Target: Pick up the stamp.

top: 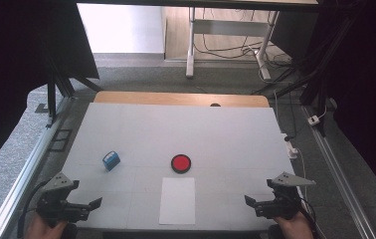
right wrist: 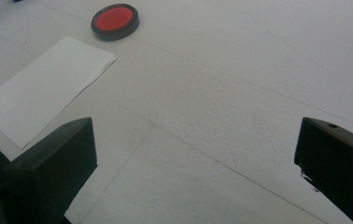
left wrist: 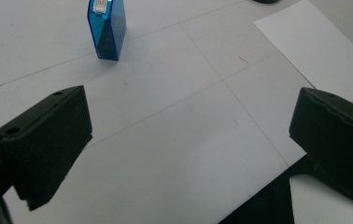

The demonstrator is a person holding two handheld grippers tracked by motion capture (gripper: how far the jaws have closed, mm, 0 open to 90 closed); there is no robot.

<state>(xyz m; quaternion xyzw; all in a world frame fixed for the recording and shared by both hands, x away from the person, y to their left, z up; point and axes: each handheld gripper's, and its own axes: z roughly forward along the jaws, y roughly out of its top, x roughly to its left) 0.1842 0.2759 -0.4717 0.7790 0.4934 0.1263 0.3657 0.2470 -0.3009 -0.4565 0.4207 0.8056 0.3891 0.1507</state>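
Nearest the lens, each claw rests low at the near edge of the counter (top: 126, 129), one held in each of the person's hands. Both stand wide open with nothing between the jaws.

Ahead of the left claw (top: 84, 206) and a little toward the other claw stands a small blue box (top: 111, 160), upright on the counter, well clear of the jaws; in the left gripper view the blue box (left wrist: 106, 29) shows a white label on its top face.

Between the two claws lies a white sheet of paper (top: 177, 200), flat, its near edge at the counter's front. Just beyond the sheet's far edge sits a round red disc with a black rim (top: 181, 163).

From the right claw (top: 260, 204), the paper (right wrist: 44, 88) lies toward the left claw, the disc (right wrist: 115, 21) farther ahead on that same side, both apart from its jaws.
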